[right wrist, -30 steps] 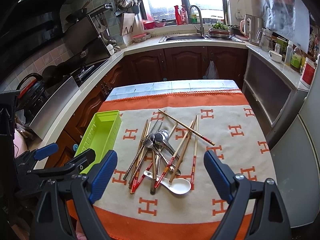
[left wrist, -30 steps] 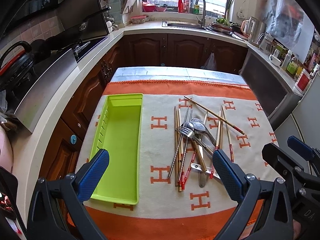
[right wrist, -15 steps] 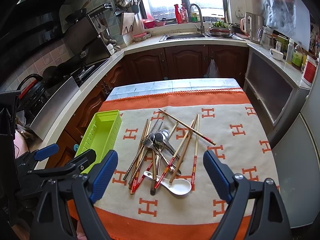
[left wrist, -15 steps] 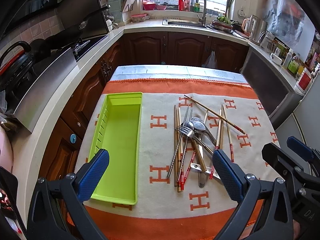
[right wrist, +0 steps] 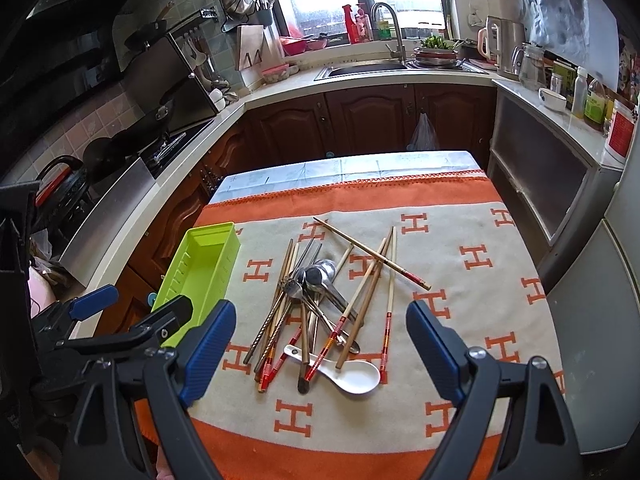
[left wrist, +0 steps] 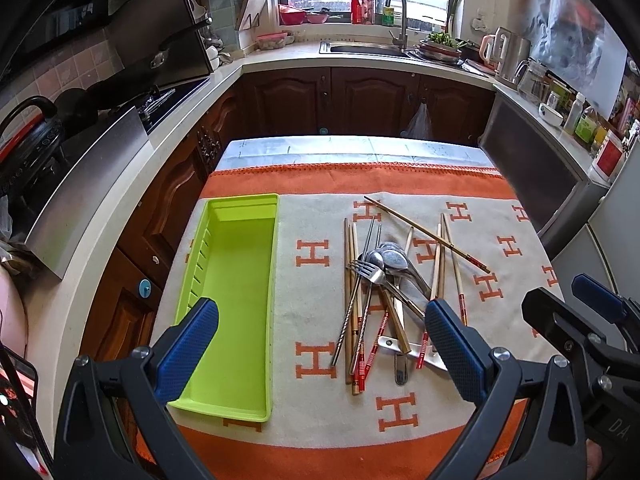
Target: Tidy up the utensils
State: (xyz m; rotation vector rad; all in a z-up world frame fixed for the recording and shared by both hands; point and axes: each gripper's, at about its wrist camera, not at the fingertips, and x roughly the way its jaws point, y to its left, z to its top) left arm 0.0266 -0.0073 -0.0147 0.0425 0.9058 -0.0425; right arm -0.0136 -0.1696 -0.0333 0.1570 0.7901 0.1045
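Almost nothing has changed over the last second: both grippers hover above the near edge of the table, jaws spread wide and holding nothing, with only a slight drift in view. The left gripper hangs between the tray and the pile; the right gripper sits just short of the white spoon. The green tray lies empty at nine o'clock on the orange cloth. The utensil pile, with chopsticks, a fork and metal spoons crossed over one another, lies untouched at the centre, one chopstick slanting toward two o'clock. So the sorting has not begun; judging by this, the first pick comes next.
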